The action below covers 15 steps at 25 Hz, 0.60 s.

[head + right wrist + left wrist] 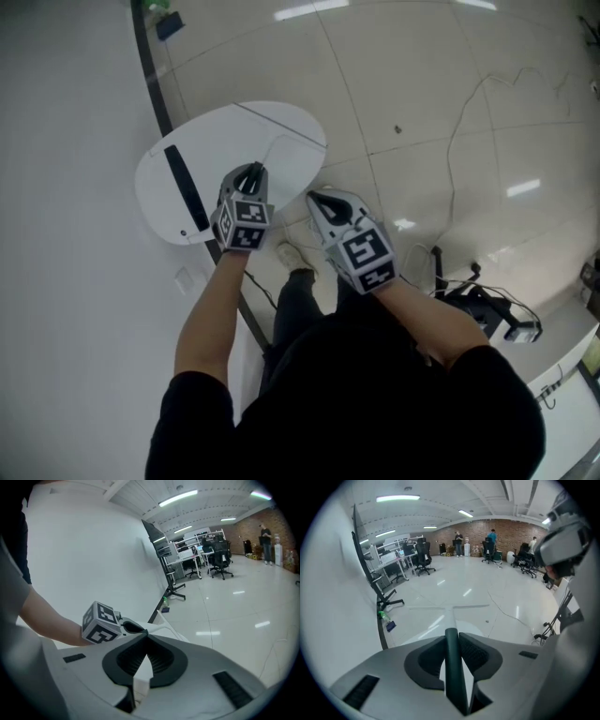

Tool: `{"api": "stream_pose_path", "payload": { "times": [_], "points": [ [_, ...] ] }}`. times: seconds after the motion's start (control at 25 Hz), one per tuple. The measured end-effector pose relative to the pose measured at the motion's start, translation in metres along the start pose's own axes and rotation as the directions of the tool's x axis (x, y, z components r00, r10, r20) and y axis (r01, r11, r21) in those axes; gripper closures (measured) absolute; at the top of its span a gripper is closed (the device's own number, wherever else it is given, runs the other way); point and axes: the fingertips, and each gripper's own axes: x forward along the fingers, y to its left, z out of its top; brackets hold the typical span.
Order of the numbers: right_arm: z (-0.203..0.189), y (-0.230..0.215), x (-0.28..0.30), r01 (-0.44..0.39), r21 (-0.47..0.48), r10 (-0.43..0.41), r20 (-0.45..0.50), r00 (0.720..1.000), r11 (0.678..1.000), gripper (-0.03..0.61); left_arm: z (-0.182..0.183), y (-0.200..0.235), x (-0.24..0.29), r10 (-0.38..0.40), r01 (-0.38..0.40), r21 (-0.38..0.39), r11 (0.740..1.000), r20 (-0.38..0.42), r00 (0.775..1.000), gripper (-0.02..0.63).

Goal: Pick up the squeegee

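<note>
Left gripper: held out over the near edge of the table, jaws closed on a slim dark bar that runs straight up between the pads to their tips.
Squeegee: the dark bar in the left gripper's jaws, pinched from both sides. Only this straight length shows, and the rest is hidden under the gripper body.
Right gripper: just beside the left one and near the table's edge, tips pressed together with nothing between them.
Table: white oval top set against the wall, in front of both grippers.
Dark strip: long, narrow and black, lying on the table top left of the left gripper and apart from it. I cannot tell what it is.
Person: bare forearms, black sleeves, one gripper in each hand.
Wall: plain white, on the person's left.
Floor: glossy pale tiles with a thin cable trailing across.
Far end of room: brick wall, office chairs at desks, and a few people standing well off.
</note>
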Motion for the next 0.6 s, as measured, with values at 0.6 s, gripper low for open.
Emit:
{"api": "stream_pose_path", "payload": {
  "times": [0.6],
  "points": [
    [0.018,0.177,-0.125,0.166,-0.110,-0.133,0.256,0.957,0.980,0.569,0.030,-0.038,-0.292,-0.009,-0.009,0.050,0.999,0.340,0.940,0.512]
  ]
}}
